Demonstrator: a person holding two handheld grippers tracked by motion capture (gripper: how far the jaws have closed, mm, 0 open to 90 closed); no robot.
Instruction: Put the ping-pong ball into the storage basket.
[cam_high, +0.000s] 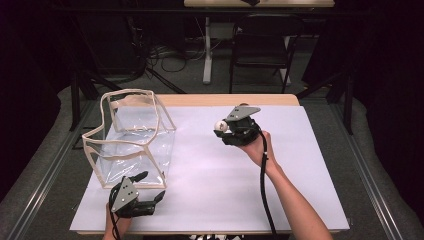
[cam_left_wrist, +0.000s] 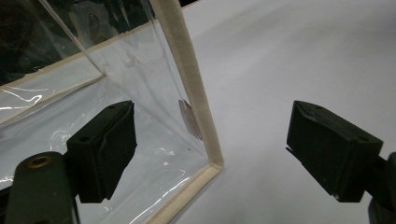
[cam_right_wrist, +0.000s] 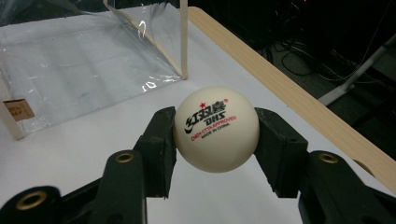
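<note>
The left tool (cam_high: 151, 188) gapes open beside the clear bag (cam_high: 131, 137); the right tool (cam_high: 220, 128), pinching a ball (cam_right_wrist: 215, 128), has the bag off its tips, to its left.

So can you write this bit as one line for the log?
right tool: shut on ping-pong ball | left tool: open at clear bag corner | ball outside bag

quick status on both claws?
Left claw: open, straddling the corner edge of the clear bag, not gripping it.
Right claw: closed on the white ball.
</note>
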